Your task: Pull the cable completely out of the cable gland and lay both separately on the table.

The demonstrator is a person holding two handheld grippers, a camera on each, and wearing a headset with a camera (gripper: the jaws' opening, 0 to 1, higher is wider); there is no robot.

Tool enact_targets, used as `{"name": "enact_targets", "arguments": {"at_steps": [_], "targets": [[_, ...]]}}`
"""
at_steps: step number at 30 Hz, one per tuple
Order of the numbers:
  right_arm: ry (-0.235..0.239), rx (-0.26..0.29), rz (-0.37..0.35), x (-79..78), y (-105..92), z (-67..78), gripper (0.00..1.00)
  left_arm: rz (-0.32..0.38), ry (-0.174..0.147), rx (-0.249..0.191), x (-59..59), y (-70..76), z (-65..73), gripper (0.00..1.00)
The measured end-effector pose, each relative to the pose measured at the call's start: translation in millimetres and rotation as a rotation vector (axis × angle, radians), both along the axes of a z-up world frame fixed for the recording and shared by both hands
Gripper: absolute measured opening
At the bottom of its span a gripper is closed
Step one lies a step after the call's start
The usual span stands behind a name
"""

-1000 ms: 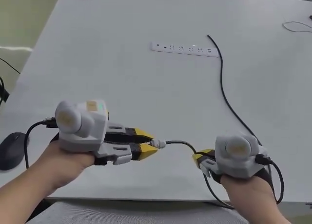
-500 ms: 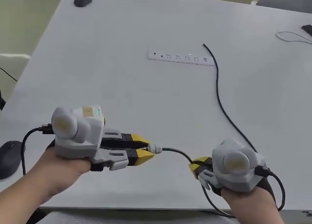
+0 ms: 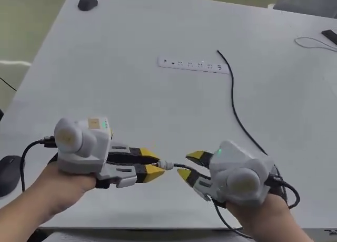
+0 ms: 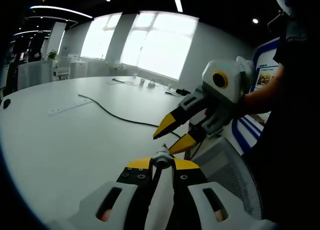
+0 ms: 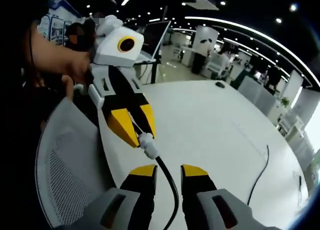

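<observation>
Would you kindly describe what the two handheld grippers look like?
The left gripper and right gripper look alike: a light-grey plastic body, black jaws with yellow tips, and a thin black lead trailing from the rear of each.

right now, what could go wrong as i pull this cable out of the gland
1. The left tongs pinch the cable gland only at their tips; a hard pull could slip it free.
2. The right tongs stand open around the cable; pulling before they shut would grip nothing.
</observation>
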State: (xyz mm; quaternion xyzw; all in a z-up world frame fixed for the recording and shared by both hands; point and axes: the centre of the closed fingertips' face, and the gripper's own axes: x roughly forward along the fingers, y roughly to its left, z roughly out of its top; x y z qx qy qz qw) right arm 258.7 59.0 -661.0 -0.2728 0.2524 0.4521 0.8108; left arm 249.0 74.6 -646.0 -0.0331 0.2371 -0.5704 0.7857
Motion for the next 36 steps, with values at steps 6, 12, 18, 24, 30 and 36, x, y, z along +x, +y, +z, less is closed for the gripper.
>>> {"name": "enact_targets", "arguments": {"at_steps": [6, 12, 18, 24, 30, 36], "targets": [[-0.026, -0.041, 0.041, -0.9, 2.6, -2.7, 0.06, 0.002, -0.002, -0.004, 0.0, -0.6, 0.8, 0.15], [-0.045, -0.058, 0.073, -3.4, 4.4, -5.2, 0.02, 0.002, 0.005, -0.002, -1.0, 0.5, -0.8, 0.15], [-0.058, -0.048, 0.063, -1.8, 4.2, -3.9, 0.01, 0.014, 0.009, -0.010, 0.6, 0.9, 0.4, 0.15], [-0.029, -0.026, 0.058, -3.2, 4.3, -7.0, 0.00, 0.024, 0.012, -0.006, 0.4, 2.3, -2.1, 0.15], [-0.005, 0.000, 0.039, -2.6, 3.6, -9.1, 0.00, 0.034, 0.008, -0.003, 0.2, 3.3, -3.1, 0.15], [0.033, 0.023, 0.001, -0.4, 0.5, -10.3, 0.00, 0.051, 0.002, -0.001, 0.2, 4.0, -2.7, 0.15]]}}
